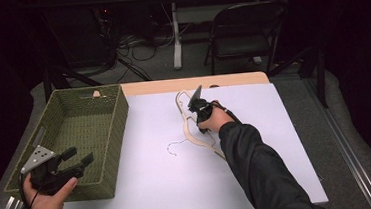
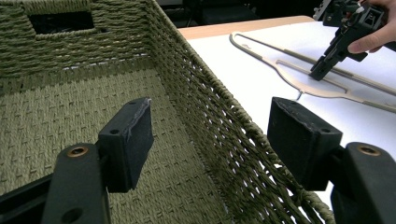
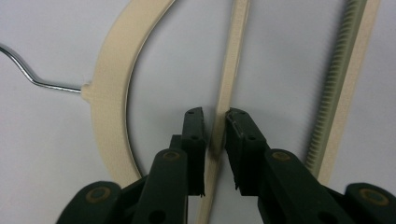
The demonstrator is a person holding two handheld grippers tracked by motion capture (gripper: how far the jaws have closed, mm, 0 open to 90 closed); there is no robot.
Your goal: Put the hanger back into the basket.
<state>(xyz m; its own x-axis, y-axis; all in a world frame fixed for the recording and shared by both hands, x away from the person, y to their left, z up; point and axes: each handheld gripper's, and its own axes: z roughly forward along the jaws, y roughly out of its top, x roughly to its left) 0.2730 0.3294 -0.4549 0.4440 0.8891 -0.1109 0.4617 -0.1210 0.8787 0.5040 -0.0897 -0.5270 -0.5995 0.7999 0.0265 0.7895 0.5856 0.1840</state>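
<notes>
Looking down our right gripper (image 3: pixel 215 128), we see its jaws nearly closed on the thin inner bar of the cream hanger (image 3: pixel 109 88), which lies flat on the white table (image 1: pixel 275 127). We judge the narrow bar could slip or twist out once lifted, swinging the wire hook (image 3: pixel 28 74). Our left gripper (image 2: pixel 210 140) hangs wide open and empty over the green basket (image 2: pixel 201 107).
</notes>
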